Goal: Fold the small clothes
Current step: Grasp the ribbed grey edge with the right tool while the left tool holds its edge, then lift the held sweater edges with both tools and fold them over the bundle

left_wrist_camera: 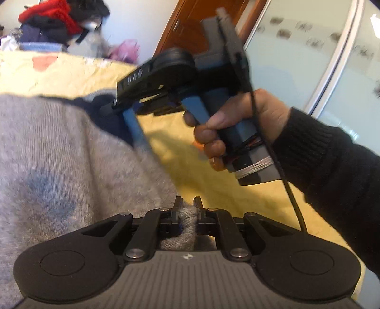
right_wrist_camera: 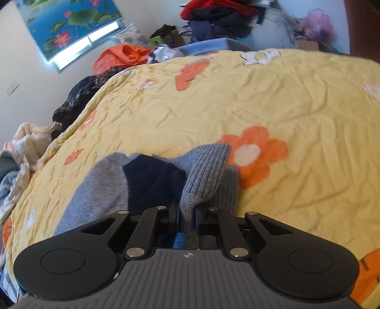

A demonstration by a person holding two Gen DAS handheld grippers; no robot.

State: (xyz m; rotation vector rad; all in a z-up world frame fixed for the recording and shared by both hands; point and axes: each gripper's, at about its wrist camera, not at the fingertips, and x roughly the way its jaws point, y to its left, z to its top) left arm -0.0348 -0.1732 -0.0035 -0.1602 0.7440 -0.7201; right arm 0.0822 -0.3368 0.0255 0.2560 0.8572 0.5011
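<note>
Two handheld grippers clamp a grey knitted sweater [left_wrist_camera: 59, 147] over a bed covered by a yellow quilt [right_wrist_camera: 273, 95] printed with orange flowers. The left gripper [left_wrist_camera: 188, 209] has its jaws drawn nearly together on a bunched fold of the grey knit, which fills the narrow gap between its fingers; the rest of the garment spreads away to the left of that view. The right gripper [right_wrist_camera: 186, 214] is likewise pinched tight on a ribbed grey edge of the sweater, whose dark navy panel [right_wrist_camera: 152, 180] lies just left of the jaws, the cloth resting on the quilt beside a large orange flower. In the left wrist view the right gripper appears from the side, blurred, held by a hand [left_wrist_camera: 237, 126] in a black knitted sleeve [left_wrist_camera: 332, 166], its tip meeting the sweater's navy part. Heaps of red and dark clothes [right_wrist_camera: 213, 19] sit beyond the far edge of the bed, and a lotus picture [right_wrist_camera: 66, 26] hangs on the wall.
</note>
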